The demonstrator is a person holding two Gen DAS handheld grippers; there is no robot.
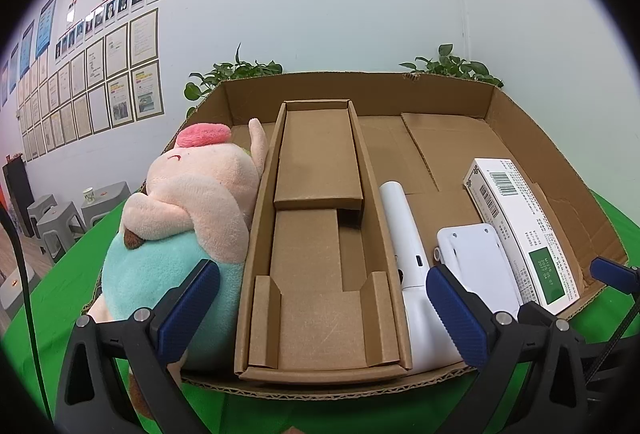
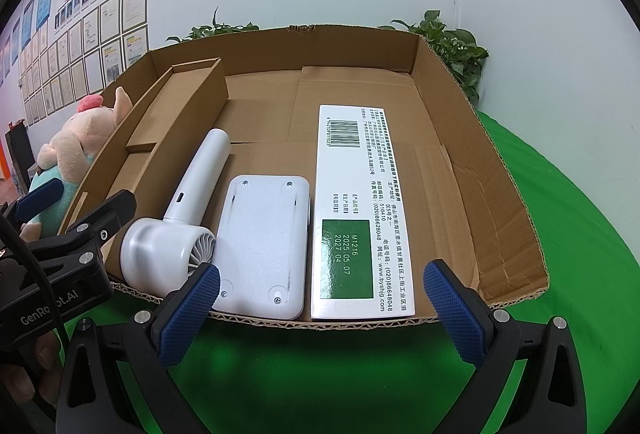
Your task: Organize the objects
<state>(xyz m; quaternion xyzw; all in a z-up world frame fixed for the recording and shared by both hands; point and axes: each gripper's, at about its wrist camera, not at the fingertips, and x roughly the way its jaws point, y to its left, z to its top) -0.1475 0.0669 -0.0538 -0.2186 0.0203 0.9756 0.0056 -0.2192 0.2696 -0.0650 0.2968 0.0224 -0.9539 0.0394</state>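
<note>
Cardboard tray (image 2: 496,169) ahead of both wide-open, empty grippers, left gripper (image 1: 320,302), right gripper (image 2: 320,302)

Shallow cardboard tray (image 2: 460,137) as landmark, pink-and-teal plush pig (image 1: 188,209) lying at its left wall, narrow cardboard insert box (image 1: 320,234) beside it, white handheld fan (image 2: 176,226), white flat device (image 2: 260,246) face down, white-and-green carton (image 2: 360,209) lying flat right of centre

One cardboard tray (image 2: 472,153) is seen, with one plush toy (image 1: 188,201), one narrow cardboard insert (image 1: 320,234) and one handheld fan (image 2: 176,218) counted in it. One white flat device (image 2: 262,242) and one white printed box (image 2: 360,213) are also counted. Two potted plants (image 2: 452,45) are seen behind.
</note>
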